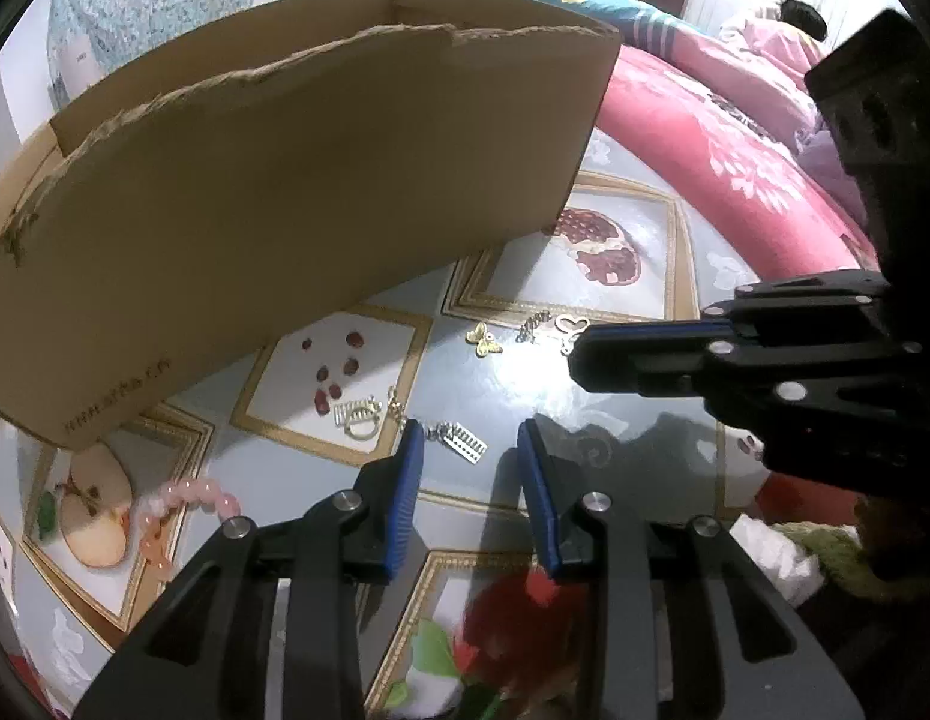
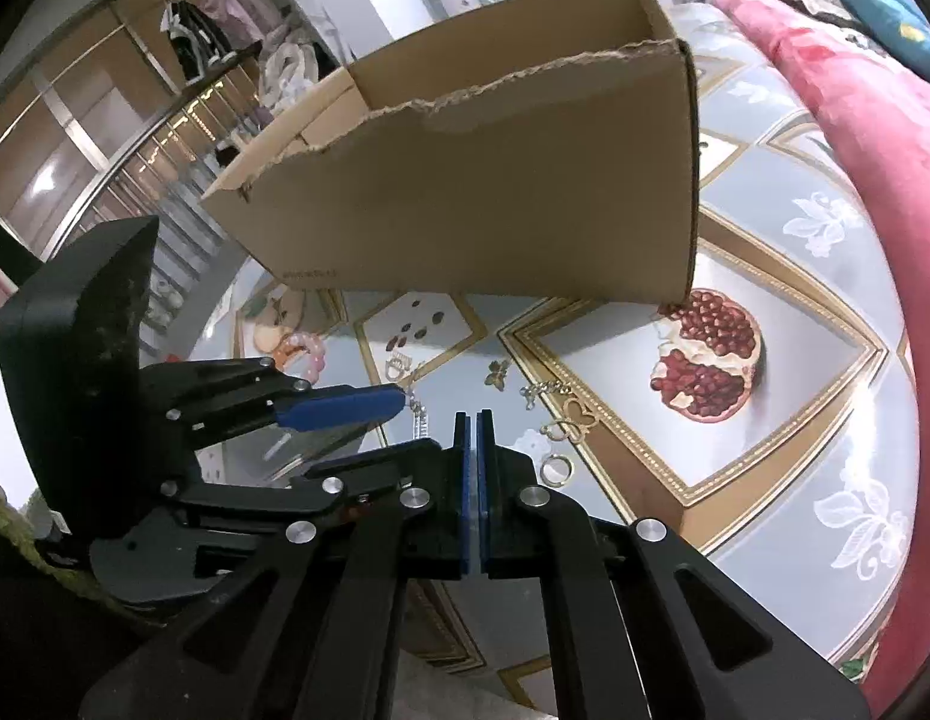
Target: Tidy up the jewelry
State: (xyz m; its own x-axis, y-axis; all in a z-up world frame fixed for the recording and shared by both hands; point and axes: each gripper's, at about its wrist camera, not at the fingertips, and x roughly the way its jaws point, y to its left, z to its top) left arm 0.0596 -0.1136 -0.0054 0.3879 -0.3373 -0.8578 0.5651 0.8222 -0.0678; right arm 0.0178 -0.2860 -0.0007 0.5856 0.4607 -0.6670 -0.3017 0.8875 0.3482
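Observation:
A cardboard box (image 1: 297, 192) with a torn rim stands on the patterned table; it also shows in the right wrist view (image 2: 501, 192). Jewelry lies in front of it: a gold butterfly (image 1: 486, 341), a heart charm with chain (image 1: 564, 327), a gold ring piece (image 1: 360, 417), a silver comb pendant (image 1: 465, 441), a pink bead bracelet (image 1: 183, 501). My left gripper (image 1: 470, 438) is open just above the comb pendant. My right gripper (image 2: 476, 417) is shut and empty, near a gold heart charm (image 2: 576, 417) and a ring (image 2: 555, 471).
A red floral quilt (image 1: 735, 168) lies on a bed beyond the table's right edge. The tablecloth (image 2: 825, 408) has fruit pictures. A wardrobe and hanging clothes (image 2: 195, 42) stand at the far left. The right gripper body (image 1: 765, 360) crosses the left view.

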